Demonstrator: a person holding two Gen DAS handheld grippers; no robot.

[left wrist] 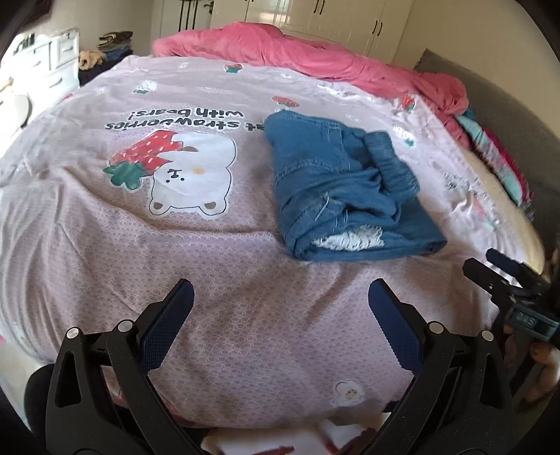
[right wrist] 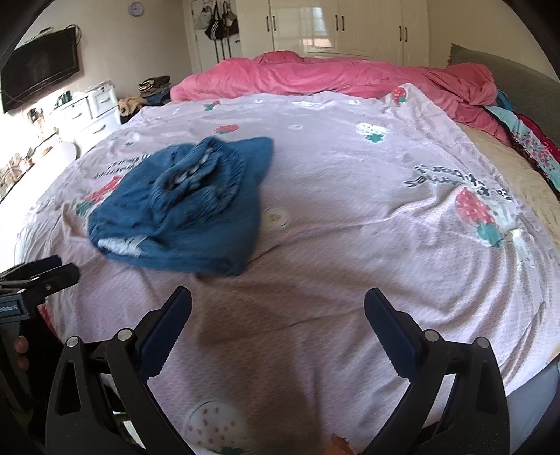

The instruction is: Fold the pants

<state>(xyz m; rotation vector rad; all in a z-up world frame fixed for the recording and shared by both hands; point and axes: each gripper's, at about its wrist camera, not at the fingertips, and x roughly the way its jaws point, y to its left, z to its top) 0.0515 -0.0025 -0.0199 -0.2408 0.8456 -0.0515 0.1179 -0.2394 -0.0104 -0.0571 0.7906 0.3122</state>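
Note:
Blue denim pants (left wrist: 344,189) lie folded in a thick bundle on the pink bedspread (left wrist: 182,245), with a white lining patch showing at the near end. In the right wrist view the same pants (right wrist: 182,206) sit ahead and to the left. My left gripper (left wrist: 280,297) is open, hovering above the bedspread short of the pants, with nothing between its fingers. My right gripper (right wrist: 278,308) is open too, over bare bedspread (right wrist: 350,245) to the right of the pants. Each gripper shows at the edge of the other's view: the right gripper (left wrist: 504,273) and the left gripper (right wrist: 38,276).
A rumpled pink duvet (left wrist: 315,52) runs along the far side of the bed. Colourful folded fabric (left wrist: 497,154) lies at the right edge by a grey headboard (right wrist: 507,66). White drawers (right wrist: 91,108) and a wall television (right wrist: 38,73) stand to the left, wardrobes (right wrist: 350,24) behind.

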